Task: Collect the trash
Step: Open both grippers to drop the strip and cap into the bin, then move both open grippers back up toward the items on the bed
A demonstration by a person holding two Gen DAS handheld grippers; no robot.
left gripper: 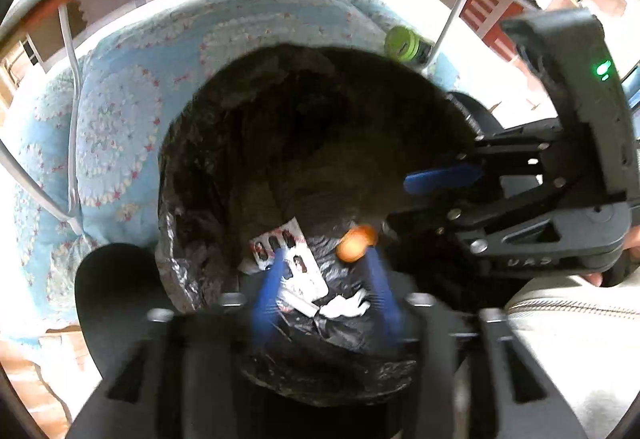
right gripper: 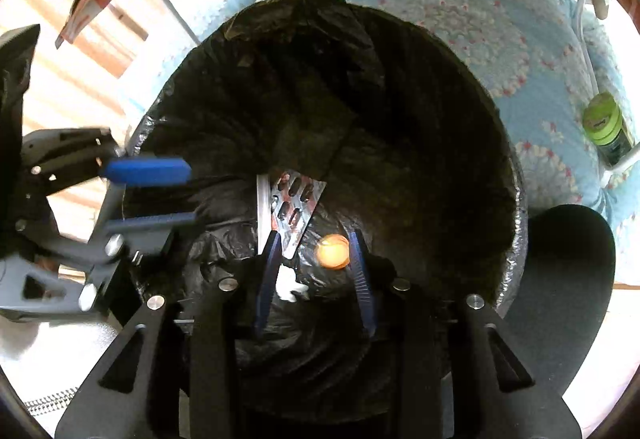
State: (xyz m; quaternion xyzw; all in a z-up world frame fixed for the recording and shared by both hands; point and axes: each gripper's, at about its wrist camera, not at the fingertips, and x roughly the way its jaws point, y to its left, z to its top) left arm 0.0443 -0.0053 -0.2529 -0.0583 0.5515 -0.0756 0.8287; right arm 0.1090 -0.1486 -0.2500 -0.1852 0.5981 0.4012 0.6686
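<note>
Both grippers, left (left gripper: pixel 326 279) and right (right gripper: pixel 316 271), gape empty over the bin liner (right gripper: pixel 400 119); only the left view shows, blurrily, a zipper (left gripper: pixel 576 306).

Orange ball (right gripper: pixel 332 251), blister pack (right gripper: pixel 294 205) lie in black-lined bin (right gripper: pixel 400 99)

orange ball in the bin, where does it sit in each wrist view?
Left wrist: orange ball lower centre, by the right-hand blue finger of the left gripper, over the black bin liner.
Right wrist: ball just below centre, between the blue fingers of the right gripper.
Shared landmark: the silver blister pack, left of the ball in both.
</note>
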